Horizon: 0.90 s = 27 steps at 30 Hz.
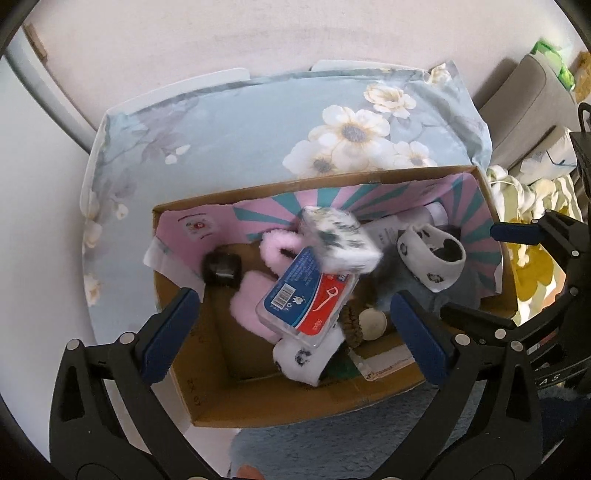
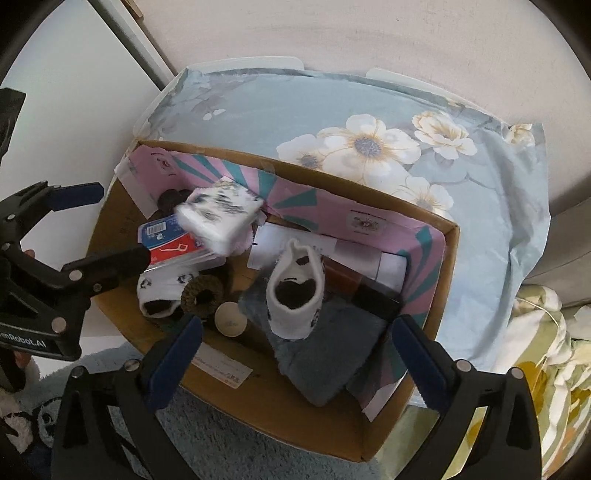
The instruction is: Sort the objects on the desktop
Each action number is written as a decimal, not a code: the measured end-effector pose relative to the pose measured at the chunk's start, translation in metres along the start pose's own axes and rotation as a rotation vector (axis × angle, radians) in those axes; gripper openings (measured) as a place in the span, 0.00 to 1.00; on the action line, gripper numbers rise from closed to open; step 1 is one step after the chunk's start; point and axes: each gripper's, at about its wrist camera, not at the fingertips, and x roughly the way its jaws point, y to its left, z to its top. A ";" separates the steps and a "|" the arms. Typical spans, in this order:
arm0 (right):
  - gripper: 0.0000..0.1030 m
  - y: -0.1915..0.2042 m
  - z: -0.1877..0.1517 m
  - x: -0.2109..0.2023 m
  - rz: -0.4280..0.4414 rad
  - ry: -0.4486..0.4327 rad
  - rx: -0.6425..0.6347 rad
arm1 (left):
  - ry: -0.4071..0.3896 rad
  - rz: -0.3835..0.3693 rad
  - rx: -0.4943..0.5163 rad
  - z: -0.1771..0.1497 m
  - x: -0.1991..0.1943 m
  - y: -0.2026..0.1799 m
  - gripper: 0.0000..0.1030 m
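While both claws gape, tissue pack (image 1: 338, 238) tops box (image 1: 258, 410).

Pale blue floral cloth (image 1: 258, 122) over the table, white wall (image 1: 221, 33) behind, grey sofa (image 1: 532, 96) far right, yellow-green flowered bedding (image 2: 546, 354) beside it — shaggy blue-grey rug (image 2: 229, 435) at the near edge.

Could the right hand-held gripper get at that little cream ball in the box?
Probably yes: the right hand-held gripper is open above the box, and the cream ball lies uncovered beside the brown scrunchie.
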 end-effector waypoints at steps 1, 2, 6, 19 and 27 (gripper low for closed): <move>0.99 0.000 0.000 0.000 -0.001 -0.001 0.002 | 0.001 0.001 0.004 0.001 0.000 0.000 1.00; 0.99 0.001 0.000 0.000 -0.010 -0.003 -0.002 | -0.001 0.005 0.006 0.001 0.000 0.001 1.00; 0.99 0.002 0.002 -0.003 -0.027 -0.009 0.000 | -0.013 0.015 -0.003 0.001 -0.003 0.004 1.00; 0.99 -0.006 0.022 -0.043 -0.101 -0.085 0.069 | -0.118 0.030 -0.035 0.024 -0.040 0.025 1.00; 0.99 -0.019 0.032 -0.071 -0.150 -0.233 0.194 | -0.235 0.067 -0.035 0.042 -0.066 0.029 1.00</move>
